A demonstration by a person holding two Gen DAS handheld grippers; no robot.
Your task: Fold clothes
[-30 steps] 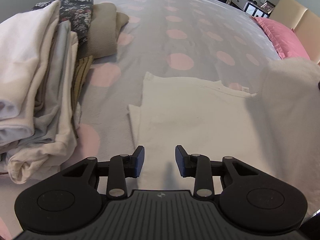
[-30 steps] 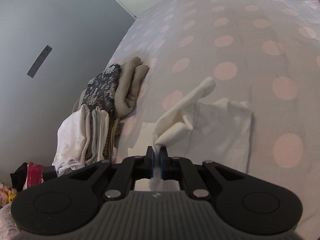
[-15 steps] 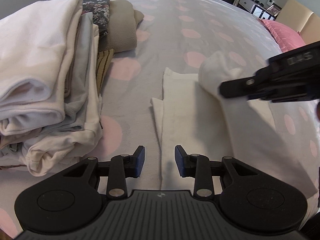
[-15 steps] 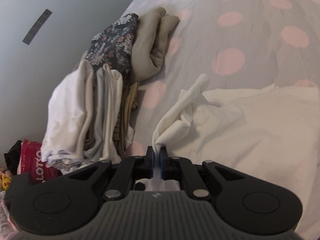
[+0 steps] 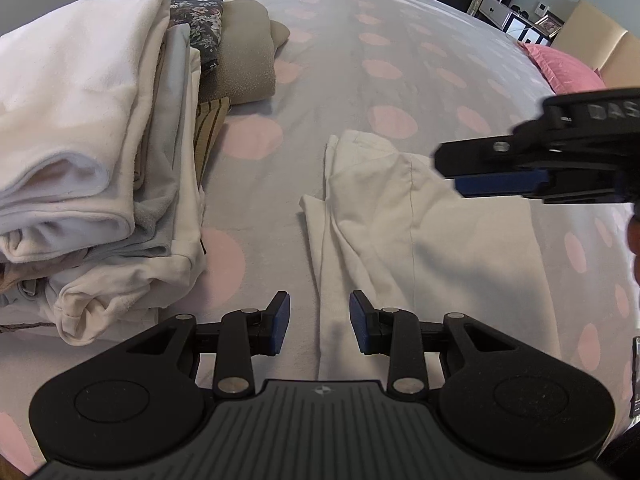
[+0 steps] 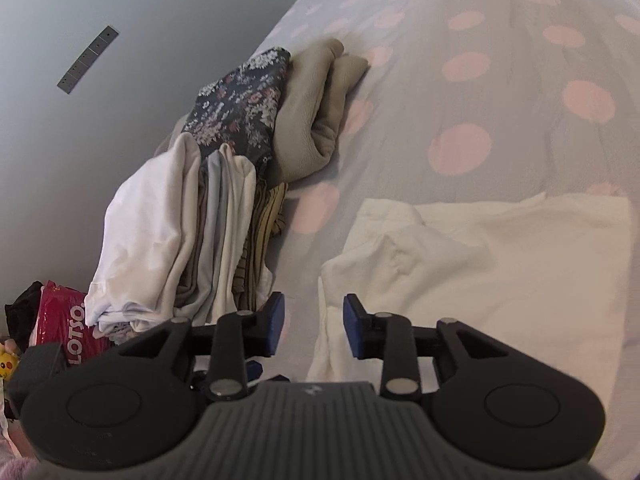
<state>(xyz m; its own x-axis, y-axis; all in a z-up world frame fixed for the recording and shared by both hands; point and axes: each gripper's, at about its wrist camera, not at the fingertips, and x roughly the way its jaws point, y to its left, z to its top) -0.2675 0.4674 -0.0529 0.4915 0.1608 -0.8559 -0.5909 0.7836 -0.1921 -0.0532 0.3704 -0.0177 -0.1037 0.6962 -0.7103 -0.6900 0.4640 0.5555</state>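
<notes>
A cream garment lies flat on the spotted bed cover, one side folded over along its left edge. My left gripper hovers open over the near left edge of the garment, with nothing between its pads. My right gripper has its jaws opening; the cream garment lies loose under it, its edge below the gap, and the pads do not press on it. In the left wrist view the right gripper comes in from the right, above the garment.
A stack of folded clothes stands at the left, with a beige piece and a floral piece behind it. A pink pillow lies far right. A red bag sits off the bed by the grey wall.
The right gripper carried the garment's fold leftward and down, then let go; the cloth now lies flat. The left gripper barely moved and stayed open.
</notes>
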